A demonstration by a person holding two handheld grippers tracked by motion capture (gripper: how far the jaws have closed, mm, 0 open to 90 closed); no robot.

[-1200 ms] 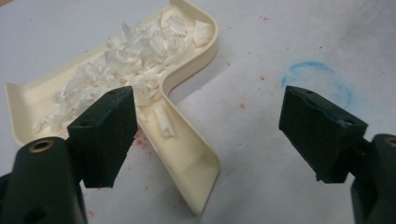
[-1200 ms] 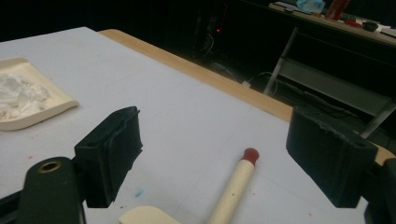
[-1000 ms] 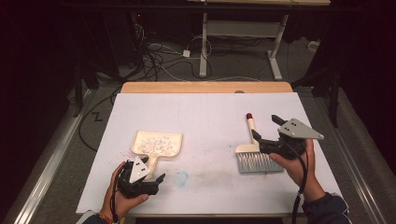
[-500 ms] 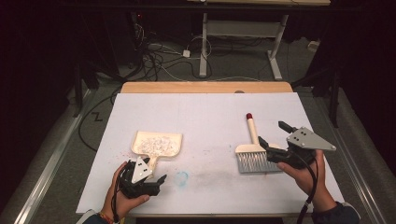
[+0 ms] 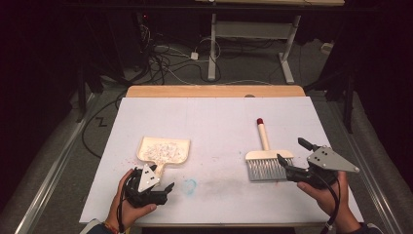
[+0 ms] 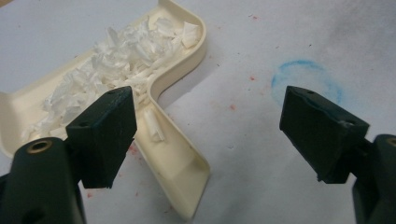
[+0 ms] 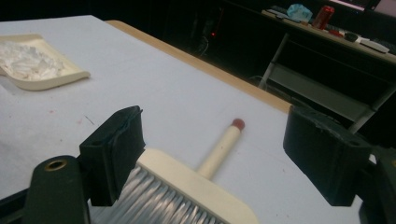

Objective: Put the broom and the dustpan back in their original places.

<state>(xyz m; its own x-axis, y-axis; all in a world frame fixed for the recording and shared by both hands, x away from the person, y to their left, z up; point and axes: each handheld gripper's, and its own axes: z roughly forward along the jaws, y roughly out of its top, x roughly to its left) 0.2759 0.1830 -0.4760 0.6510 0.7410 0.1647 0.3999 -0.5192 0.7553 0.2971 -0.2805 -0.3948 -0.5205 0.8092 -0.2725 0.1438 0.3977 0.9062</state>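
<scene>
High view: cream dustpan [image 5: 164, 150] lies at lower left of centre on the white table sheet [image 5: 214, 122], pan heaped with white paper shreds [image 5: 160, 147], handle pointing toward the bottom edge. Hand brush [image 5: 264, 158] lies lower right: cream handle with red tip toward the top of the frame, grey bristles toward the bottom. Faint blue ring mark [image 5: 189, 185] sits on the sheet between them, with scattered red specks near the pan.

Sheet covers a wooden tabletop [image 5: 214, 91], bare along the far edge. Room beyond is dark; cables [image 5: 170, 63] on the floor, a white table frame [image 5: 251, 39] at top.

Left gripper [image 5: 155, 187] sits just below the dustpan handle, jaws wide apart, holding nothing; left gripper view has the handle end [image 6: 180, 172] beside one jaw, not clamped. Right gripper [image 5: 292, 158] sits just right of the bristles, jaws spread wide, empty; in its own view the brush head [image 7: 196, 193] lies between the jaws.
</scene>
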